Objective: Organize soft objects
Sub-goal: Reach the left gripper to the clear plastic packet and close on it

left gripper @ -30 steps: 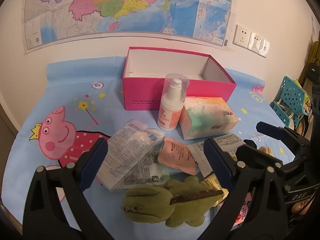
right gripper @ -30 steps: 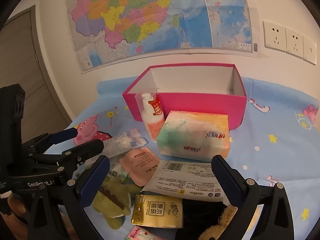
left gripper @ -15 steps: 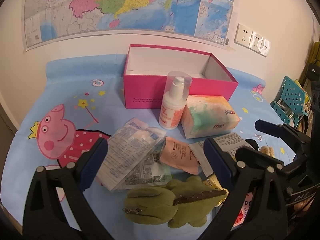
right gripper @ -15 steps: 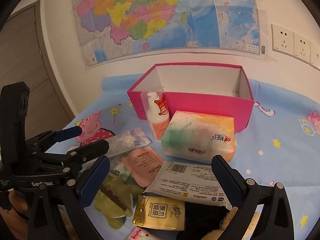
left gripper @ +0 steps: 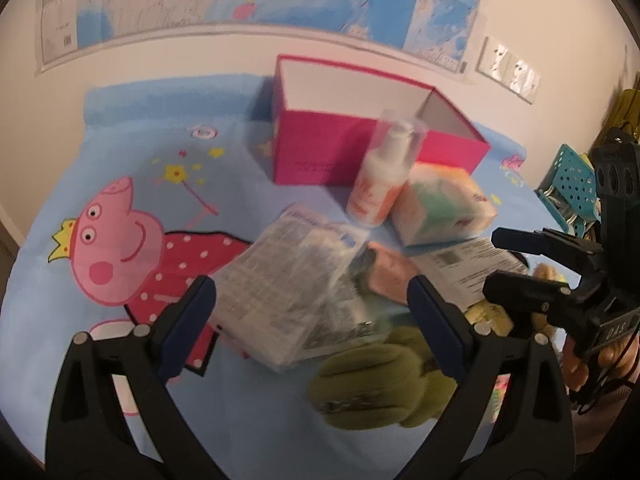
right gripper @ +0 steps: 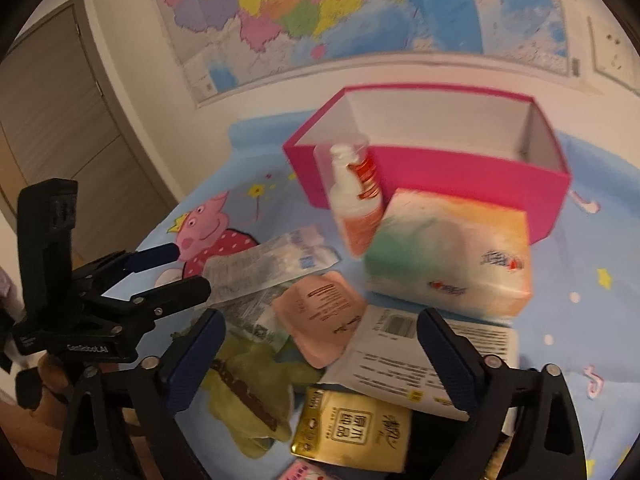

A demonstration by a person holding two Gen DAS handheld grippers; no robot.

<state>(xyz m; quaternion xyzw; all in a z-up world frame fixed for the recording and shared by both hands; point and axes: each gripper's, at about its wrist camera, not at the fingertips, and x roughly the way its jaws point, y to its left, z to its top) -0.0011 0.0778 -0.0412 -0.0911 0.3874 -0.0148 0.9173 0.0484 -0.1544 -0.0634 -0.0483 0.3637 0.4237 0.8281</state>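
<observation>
An open pink box [left gripper: 340,148] [right gripper: 440,168] stands at the back of the blue sheet. Before it lie a pump bottle [left gripper: 376,184], a pastel tissue pack [right gripper: 452,256], clear plastic packets [left gripper: 288,284], a peach sachet [right gripper: 320,316], a white wipes pack [right gripper: 424,360], a gold pack [right gripper: 352,428] and a green plush toy [left gripper: 376,388] [right gripper: 248,384]. My left gripper [left gripper: 308,292] hangs open over the clear packets. My right gripper [right gripper: 322,320] hovers above the peach sachet with its jaws closing and nothing pressed between them.
A map and wall sockets [left gripper: 512,70] hang behind the box. A teal basket [left gripper: 572,176] sits off the sheet at the right. A door [right gripper: 60,128] stands at the left. A brown plush [left gripper: 548,272] lies by the right gripper. A pig cartoon [left gripper: 120,240] covers the sheet's left side.
Both grippers have come forward and down toward the pile, so the items look larger. The right gripper's jaws stand slightly narrower. Nothing on the sheet has moved.
</observation>
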